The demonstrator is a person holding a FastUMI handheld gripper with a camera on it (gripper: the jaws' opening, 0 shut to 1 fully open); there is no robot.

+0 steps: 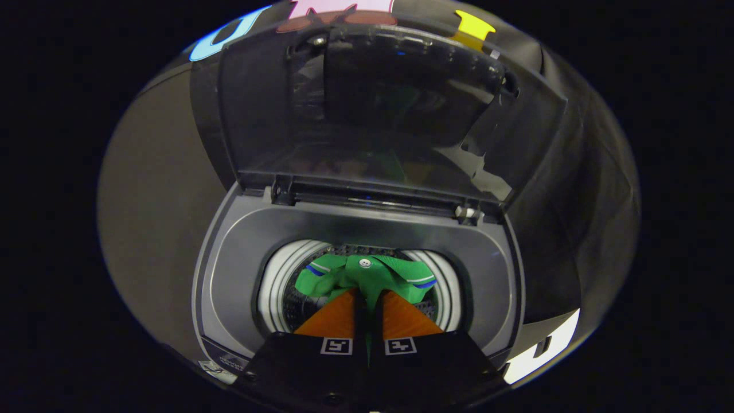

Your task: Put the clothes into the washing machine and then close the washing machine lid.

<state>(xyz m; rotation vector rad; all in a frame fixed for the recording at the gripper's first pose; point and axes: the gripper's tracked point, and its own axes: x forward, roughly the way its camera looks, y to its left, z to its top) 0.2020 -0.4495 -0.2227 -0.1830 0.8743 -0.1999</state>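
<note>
A grey top-loading washing machine (229,269) stands below me with its dark lid (390,109) raised upright at the back. A green garment (395,275) with a white button and blue-and-white trim hangs over the round drum opening (278,287). My gripper (368,295) holds it from above, the two orange fingers (335,318) nearly together with green cloth pinched in the narrow gap between them. The cloth spreads out just beyond the fingertips, and its lower part is hidden behind the fingers.
The lid's hinge bar (373,198) runs across the back of the tub rim. Black cloth wall surrounds the machine on the right, and a plain brown surface (155,201) lies to the left.
</note>
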